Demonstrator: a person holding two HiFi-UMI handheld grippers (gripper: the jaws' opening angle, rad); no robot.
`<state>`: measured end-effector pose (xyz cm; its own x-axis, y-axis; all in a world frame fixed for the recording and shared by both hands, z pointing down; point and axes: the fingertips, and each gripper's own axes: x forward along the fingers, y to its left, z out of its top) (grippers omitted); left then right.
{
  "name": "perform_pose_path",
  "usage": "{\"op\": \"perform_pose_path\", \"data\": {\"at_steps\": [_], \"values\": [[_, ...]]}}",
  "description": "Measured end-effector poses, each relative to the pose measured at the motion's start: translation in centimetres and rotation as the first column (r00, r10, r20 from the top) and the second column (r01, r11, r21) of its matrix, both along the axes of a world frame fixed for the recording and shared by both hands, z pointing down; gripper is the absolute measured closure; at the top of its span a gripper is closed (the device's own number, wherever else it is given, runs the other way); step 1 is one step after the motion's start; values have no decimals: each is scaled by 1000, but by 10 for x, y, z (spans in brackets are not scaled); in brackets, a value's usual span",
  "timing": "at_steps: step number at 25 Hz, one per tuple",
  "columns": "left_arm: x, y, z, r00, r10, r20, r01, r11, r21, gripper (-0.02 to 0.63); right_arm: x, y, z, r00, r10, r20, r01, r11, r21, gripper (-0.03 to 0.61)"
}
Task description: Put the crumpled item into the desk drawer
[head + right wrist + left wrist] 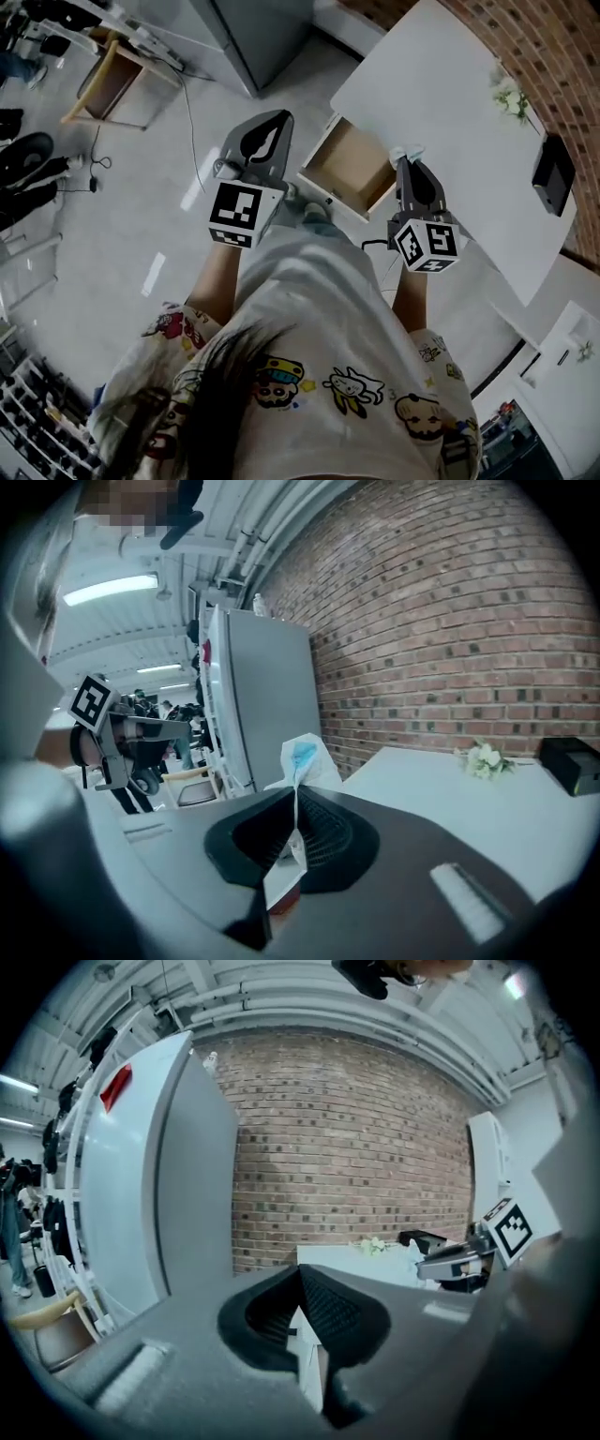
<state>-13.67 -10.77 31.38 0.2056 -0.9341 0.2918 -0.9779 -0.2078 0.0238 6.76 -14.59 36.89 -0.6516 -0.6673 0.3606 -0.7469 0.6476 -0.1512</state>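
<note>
Left forearm (216, 286) and right forearm (409, 298) stretched forward side by side, left hand-held gripper (274, 120) with jaws pressed together, empty, right hand-held gripper (410, 164) pinching crumpled item (303, 758)

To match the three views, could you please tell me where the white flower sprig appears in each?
Head view: flower sprig upper right, on the white desk.
Left gripper view: flower sprig just right of centre.
Right gripper view: flower sprig lower right, on the desk.
Shared landmark: brick wall.
</note>
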Motion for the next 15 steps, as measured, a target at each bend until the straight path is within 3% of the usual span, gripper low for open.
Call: {"op": "perform_pose_path", "data": {"at_steps": [6,11,15], "values": [[-4,-26,14,985,173,-15,-174,985,-23,616,0,6,6,985,173,-24,-173,985,-1,563],[6,-37,24,953,302,-30,-303,952,-49,617,5,14,9,957,286,-44,-287,958,-4,563],[12,-39,35,934,356,-42,-358,931,-73,617,10,21,15,938,341,-65,-342,939,-15,563]]}}
